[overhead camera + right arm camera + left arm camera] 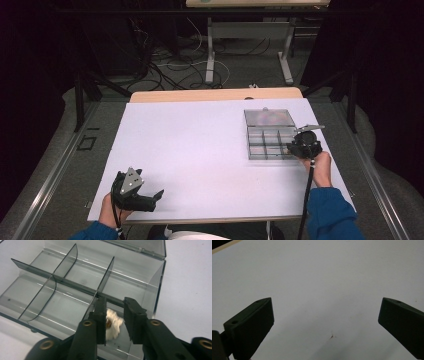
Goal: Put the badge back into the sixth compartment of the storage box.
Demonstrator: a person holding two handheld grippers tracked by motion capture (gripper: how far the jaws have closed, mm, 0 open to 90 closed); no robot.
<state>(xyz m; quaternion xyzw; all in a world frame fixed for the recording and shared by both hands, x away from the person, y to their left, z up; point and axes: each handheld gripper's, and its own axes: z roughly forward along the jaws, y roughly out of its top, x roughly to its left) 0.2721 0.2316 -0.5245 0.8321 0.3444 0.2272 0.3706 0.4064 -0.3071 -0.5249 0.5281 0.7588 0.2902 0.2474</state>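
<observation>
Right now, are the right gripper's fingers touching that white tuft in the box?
Cannot tell. In the right gripper view the right gripper straddles the white tuft in the clear box; the left finger overlaps it, so no plain gap or contact shows.

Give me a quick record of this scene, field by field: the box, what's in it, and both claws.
Box: clear compartment box, lid open, on the white table
Contents: white fluffy piece in one corner compartment
Right claw: over that compartment, jaws apart either side of the fluffy piece, not pressing on it
Left claw: open wide over bare table, holds nothing
</observation>
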